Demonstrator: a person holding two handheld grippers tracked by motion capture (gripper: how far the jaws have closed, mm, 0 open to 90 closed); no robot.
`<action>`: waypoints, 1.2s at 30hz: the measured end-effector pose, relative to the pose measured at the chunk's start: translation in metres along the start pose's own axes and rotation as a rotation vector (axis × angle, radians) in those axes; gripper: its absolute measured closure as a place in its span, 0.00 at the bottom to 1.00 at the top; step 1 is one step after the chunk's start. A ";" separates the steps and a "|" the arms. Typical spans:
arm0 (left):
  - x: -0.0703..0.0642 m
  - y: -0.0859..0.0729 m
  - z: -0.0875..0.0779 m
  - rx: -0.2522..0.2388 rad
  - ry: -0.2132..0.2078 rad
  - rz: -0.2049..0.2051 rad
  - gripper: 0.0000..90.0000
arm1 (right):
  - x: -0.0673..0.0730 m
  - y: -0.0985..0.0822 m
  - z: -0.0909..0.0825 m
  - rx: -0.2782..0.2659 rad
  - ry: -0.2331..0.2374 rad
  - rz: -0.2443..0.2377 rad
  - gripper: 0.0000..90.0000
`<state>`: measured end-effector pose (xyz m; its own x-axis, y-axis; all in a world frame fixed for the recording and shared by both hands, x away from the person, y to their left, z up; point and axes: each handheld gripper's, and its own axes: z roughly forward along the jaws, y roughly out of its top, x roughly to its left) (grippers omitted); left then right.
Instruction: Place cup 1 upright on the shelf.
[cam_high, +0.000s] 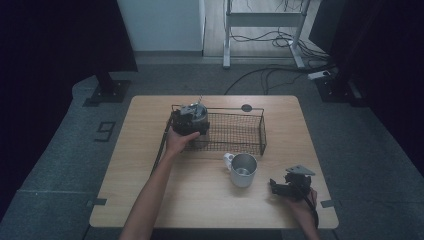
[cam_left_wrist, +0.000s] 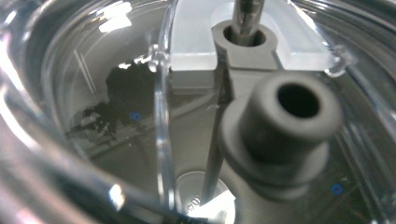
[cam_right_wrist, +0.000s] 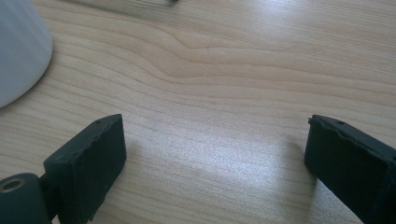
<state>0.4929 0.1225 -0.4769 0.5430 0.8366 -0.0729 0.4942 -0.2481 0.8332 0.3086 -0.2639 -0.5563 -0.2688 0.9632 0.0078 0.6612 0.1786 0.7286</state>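
While the left gripper (cam_high: 189, 121) grips a clear lidded container (cam_left_wrist: 140, 116) over the wire basket's (cam_high: 262, 131) left end, apparently to set it inside, the right gripper (cam_high: 291, 184) rests wide open near the mug (cam_high: 243, 170).

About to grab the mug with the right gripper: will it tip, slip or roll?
The mug stands upright on a wide base, so it probably resists tipping. Its smooth wall may slip when gripped. It looks empty, so likely light; a push would probably slide it.
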 end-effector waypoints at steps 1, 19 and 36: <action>-0.001 0.000 0.000 0.000 0.003 0.001 0.03 | 0.000 0.000 0.000 0.001 -0.001 -0.001 0.06; -0.004 -0.003 -0.004 -0.004 0.013 -0.019 0.02 | 0.000 0.000 0.000 0.001 0.000 -0.001 0.06; -0.003 -0.002 -0.021 -0.045 -0.015 -0.023 0.00 | 0.000 0.000 0.000 -0.001 0.001 0.000 0.07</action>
<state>0.4755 0.1310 -0.4668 0.5422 0.8343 -0.0997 0.4754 -0.2067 0.8551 0.3084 -0.2638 -0.5563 -0.2699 0.9628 0.0083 0.6604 0.1789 0.7293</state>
